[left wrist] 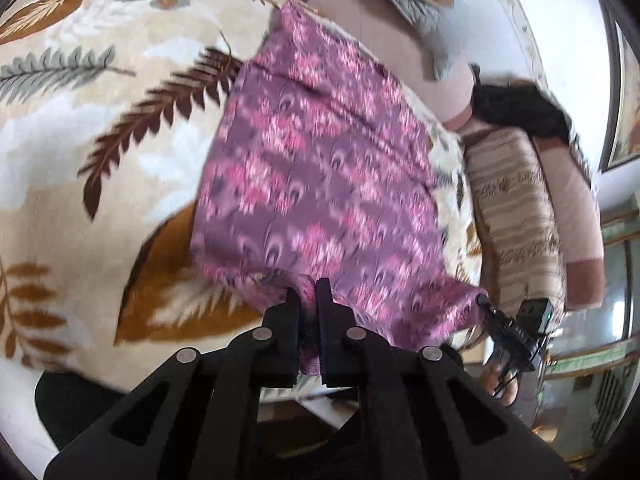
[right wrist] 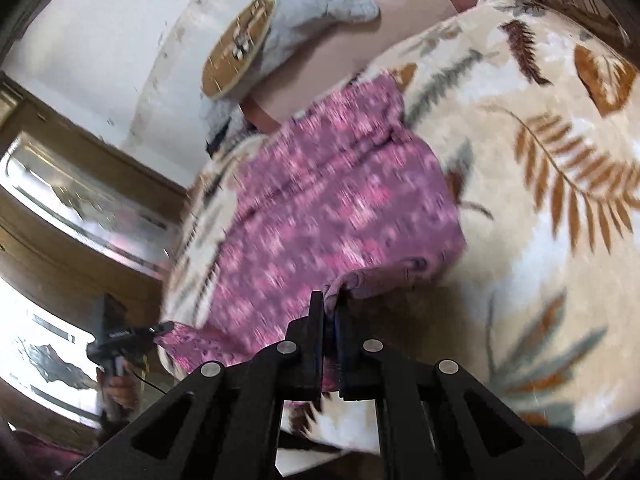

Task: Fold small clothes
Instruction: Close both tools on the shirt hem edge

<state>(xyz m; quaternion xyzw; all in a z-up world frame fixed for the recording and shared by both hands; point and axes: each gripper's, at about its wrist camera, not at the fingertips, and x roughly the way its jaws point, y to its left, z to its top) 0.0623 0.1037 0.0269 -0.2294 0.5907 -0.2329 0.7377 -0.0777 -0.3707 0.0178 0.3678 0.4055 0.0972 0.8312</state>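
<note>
The left gripper is clamped on the near hem of a purple floral garment; the right gripper pinches the same hem at its other near corner. The garment stretches away across a leaf-patterned blanket covering the bed, close to the blanket's edge. Beyond lie a grey pillow and folded striped fabric.

Purple garment: print smeared by motion blur in both views.
Pinched edges: hidden between each hand-held gripper's closed fingers.
Leaf-print blanket: cut off by the frame edges.
Black item: too blurred to identify.
</note>
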